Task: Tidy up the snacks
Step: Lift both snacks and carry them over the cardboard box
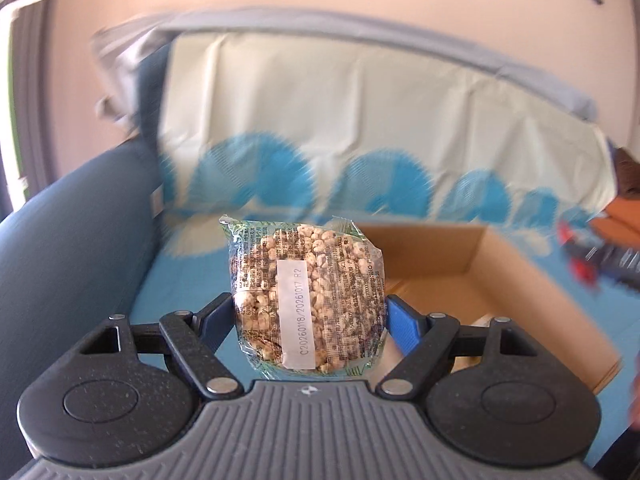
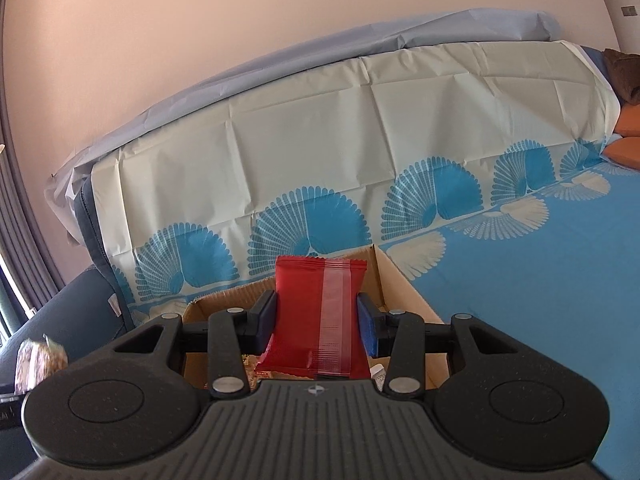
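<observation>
Currently both hand-held grippers are clamping snacks above the cardboard box (image 2: 404, 284), left hand-held gripper (image 1: 308, 320) spread wide on the puffed-grain pack (image 1: 306, 296), right hand-held gripper (image 2: 316, 322) narrower on the red packet (image 2: 316, 320), and either slick wrapper is risking slipping out beside the box.

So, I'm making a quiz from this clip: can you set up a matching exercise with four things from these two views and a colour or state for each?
Things:
1. puffed grain snack pack
2. red snack packet
3. cardboard box
4. patterned cover

States:
A. open at the top
B. held in the right tool
C. blue, with fan shapes
D. held in the left tool

Pairs: 1-D, 2-B, 3-A, 4-C
</observation>
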Available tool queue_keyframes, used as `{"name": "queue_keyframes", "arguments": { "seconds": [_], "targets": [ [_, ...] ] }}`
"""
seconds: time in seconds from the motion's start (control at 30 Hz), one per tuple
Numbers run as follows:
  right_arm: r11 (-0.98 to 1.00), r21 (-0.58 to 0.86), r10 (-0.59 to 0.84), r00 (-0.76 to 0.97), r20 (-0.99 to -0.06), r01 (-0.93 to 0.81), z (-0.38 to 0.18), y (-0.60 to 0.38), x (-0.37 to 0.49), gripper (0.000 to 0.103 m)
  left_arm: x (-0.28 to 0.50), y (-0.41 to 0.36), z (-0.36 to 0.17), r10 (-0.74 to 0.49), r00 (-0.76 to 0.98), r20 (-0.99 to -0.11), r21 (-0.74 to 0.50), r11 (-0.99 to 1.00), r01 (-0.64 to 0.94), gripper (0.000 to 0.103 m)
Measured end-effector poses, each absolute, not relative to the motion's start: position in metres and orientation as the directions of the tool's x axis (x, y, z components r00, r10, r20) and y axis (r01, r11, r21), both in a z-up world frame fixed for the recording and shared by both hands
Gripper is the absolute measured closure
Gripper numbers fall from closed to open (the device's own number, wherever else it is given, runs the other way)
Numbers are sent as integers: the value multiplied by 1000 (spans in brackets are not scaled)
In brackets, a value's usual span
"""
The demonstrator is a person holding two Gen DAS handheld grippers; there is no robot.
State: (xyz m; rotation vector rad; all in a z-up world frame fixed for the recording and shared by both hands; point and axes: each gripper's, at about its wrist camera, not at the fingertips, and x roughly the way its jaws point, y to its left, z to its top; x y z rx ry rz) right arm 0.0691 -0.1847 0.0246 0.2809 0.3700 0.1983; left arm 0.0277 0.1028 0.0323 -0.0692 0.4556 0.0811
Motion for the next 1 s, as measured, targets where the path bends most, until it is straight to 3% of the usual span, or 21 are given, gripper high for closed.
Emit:
{"name": "queue_keyframes", "arguments": {
  "seconds": [0.4, 0.67, 0.73, 0.8, 1.0],
  "targets": [
    [949, 304, 184, 930, -320, -83, 21, -191, 79, 59, 119, -11, 80, -97, 921, -378, -75, 994, 74, 19],
    [946, 321, 156, 925, -347, -40, 15, -196, 90, 58, 152, -25, 70, -107, 894, -436, -122, 991, 59, 19],
    [946, 324, 156, 917, -366, -31, 12, -195, 94, 53, 154, -26, 69, -136, 886, -444, -139, 987, 82, 15],
    [948, 318, 148, 905, -398, -15, 9, -193, 98, 29, 151, -24, 72, -145, 888, -436, -145, 985, 89, 1],
    [956, 294, 116, 905, -409, 10, 10, -191, 98, 15, 111, -9, 88, -124, 932, -341, -159, 985, 72, 0]
  ]
}}
